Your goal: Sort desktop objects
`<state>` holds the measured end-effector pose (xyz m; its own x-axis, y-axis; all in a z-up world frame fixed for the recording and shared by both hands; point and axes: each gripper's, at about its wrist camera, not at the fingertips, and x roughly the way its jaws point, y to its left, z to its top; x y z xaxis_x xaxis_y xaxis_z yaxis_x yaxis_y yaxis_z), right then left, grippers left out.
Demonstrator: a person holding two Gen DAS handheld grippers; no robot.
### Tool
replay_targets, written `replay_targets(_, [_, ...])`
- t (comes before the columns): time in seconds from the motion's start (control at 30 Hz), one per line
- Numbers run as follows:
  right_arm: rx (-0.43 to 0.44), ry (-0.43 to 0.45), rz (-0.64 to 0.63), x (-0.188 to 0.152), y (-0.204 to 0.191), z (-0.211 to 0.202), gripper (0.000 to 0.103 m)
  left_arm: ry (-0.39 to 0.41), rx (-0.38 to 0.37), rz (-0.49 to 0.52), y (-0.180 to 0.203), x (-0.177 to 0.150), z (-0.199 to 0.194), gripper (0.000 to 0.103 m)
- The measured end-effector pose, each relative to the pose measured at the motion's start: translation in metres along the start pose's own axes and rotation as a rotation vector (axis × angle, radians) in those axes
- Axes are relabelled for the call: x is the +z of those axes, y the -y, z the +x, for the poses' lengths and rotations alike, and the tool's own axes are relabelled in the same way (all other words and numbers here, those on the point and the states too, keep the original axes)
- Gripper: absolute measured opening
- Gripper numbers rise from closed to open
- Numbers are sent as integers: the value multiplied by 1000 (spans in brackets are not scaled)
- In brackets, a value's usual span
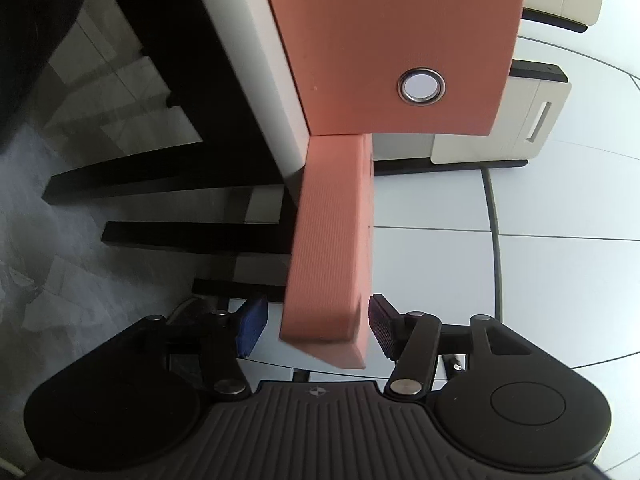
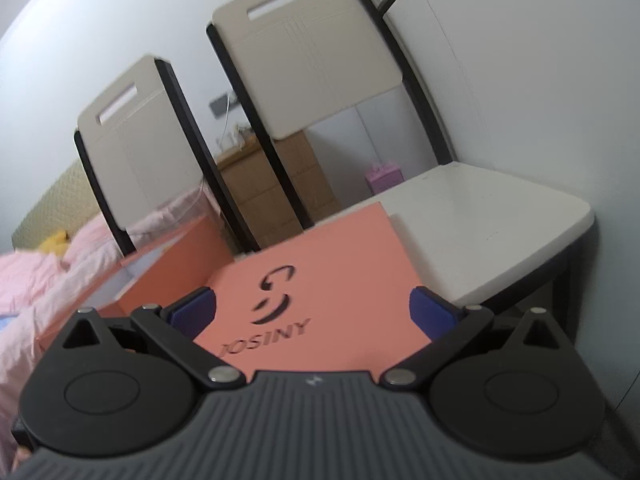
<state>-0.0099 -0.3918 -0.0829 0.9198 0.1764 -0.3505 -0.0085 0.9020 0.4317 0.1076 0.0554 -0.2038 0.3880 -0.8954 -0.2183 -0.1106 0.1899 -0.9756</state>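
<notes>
A salmon-orange shoe box (image 1: 392, 40) with a metal-ringed hole fills the top of the left wrist view. The narrow rim of its lid (image 1: 332, 240) runs down from it into my left gripper (image 1: 316, 330). Both blue pads stand slightly off the rim, so this gripper is open around it. In the right wrist view the lid's top (image 2: 320, 264), printed JOSINY, lies just beyond and beneath my right gripper (image 2: 312, 312), which is open wide. The open box body (image 2: 160, 272) with its white inside sits left of the lid.
Two cream chairs with black frames (image 2: 312, 56) stand behind the box, and a white seat (image 2: 480, 232) is to the right. Pink bedding (image 2: 48, 280) and a cardboard carton (image 2: 272, 184) lie further back. A white slab edge (image 1: 248, 60), black legs and a floor cable (image 1: 496, 240) surround the box.
</notes>
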Motion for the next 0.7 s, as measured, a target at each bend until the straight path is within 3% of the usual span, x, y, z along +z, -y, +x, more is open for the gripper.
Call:
replay_targets(0.07, [-13,-62,-38,10,13,15,103,-8,-4,3,2,3,3,59])
replay_targets(0.1, [-26,-88,-44,14,20,22,103,4,8,14,4,2,2,46])
replay_targets(0.4, [-17,-272,18,16,75,65,103,-18,-21,87,9,-17,-24,43])
replay_targets(0.53, [73,-361,127,4,90,71,103,-29,-29,110,7,-19,-36,43])
replay_targets(0.6, [108,-406,189,-5,95,73,99,-23,-35,113,6,-18,-40,43])
replay_targets(0.7, [190,-416,275,-10,97,66,79,-21,-44,148,8,-22,-50,44])
